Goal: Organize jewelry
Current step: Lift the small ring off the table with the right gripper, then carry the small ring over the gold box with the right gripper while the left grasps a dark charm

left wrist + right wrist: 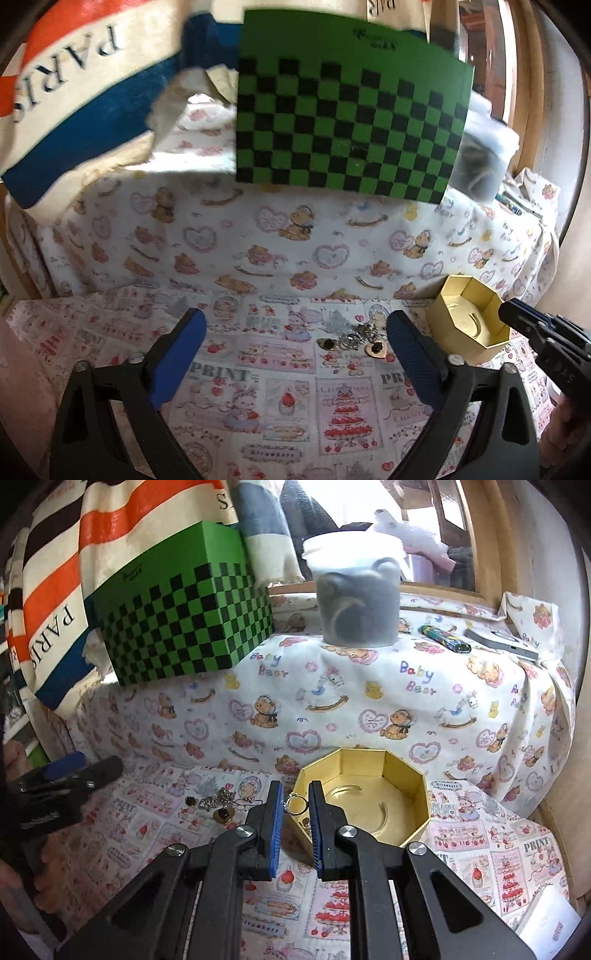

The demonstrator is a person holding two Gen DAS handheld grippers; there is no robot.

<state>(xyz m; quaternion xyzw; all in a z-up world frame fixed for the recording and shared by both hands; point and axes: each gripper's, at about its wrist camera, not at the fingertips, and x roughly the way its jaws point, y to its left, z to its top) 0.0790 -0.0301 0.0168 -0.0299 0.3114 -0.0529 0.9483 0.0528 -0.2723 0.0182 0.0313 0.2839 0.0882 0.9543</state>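
Printed cloth is covering the table [491, 849] under you. Your right gripper [295, 803] is pinching a small ring [294, 806] between nearly closed fingers, just at the near rim of the gold tin [406, 775]. You are carrying it over the wall, so clear the rim before letting go. Your left gripper [295, 328] is hanging spread wide, grasping nothing, with the jewelry pile [354, 338] lying between its fingertips.

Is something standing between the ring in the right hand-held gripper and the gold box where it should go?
Nothing visible blocks it. The right hand-held gripper holds a small ring just at the near rim of the open gold box, which has no lid on. The remaining jewelry pile lies to the left, out of the path.
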